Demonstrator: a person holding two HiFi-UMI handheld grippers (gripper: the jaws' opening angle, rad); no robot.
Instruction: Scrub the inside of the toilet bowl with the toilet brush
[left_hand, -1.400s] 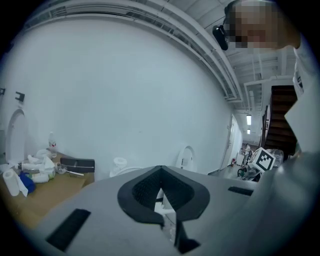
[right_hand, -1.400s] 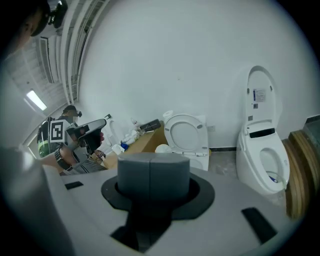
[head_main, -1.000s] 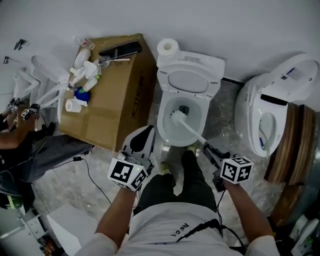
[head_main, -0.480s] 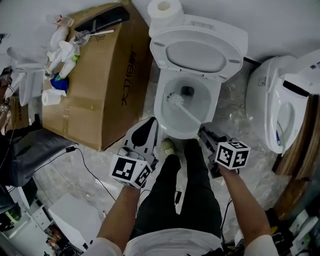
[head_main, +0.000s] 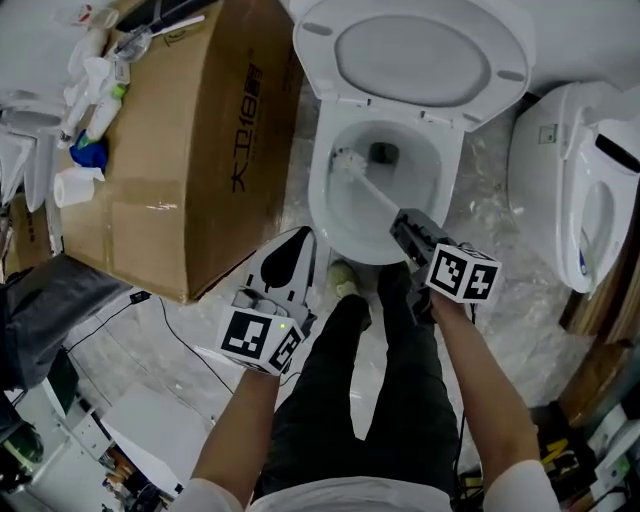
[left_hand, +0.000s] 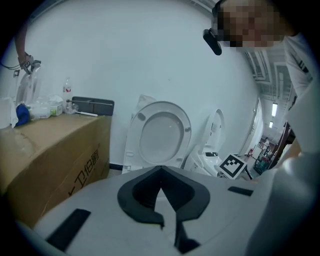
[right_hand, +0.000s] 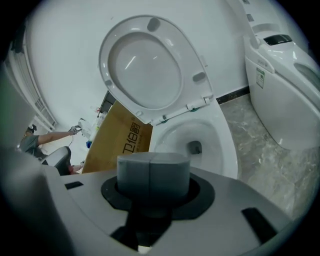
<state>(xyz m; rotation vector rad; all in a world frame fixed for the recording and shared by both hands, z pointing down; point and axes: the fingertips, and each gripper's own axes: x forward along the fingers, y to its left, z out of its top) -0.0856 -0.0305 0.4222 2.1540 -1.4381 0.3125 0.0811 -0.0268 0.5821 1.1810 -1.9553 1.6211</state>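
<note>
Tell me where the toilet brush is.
In the head view, the toilet brush is inside the toilet bowl, left of its drain, held by the right hand-held gripper.

right tongs (head_main: 403, 224) forward, toilet brush (head_main: 371, 188) pushed further back

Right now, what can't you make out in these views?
Right gripper view: toilet brush hidden behind the shut fingers.
Left gripper view: inside of the toilet bowl hidden by the left gripper itself.
Head view: raised seat cut off by the top edge; bristle contact too small to tell.
</note>
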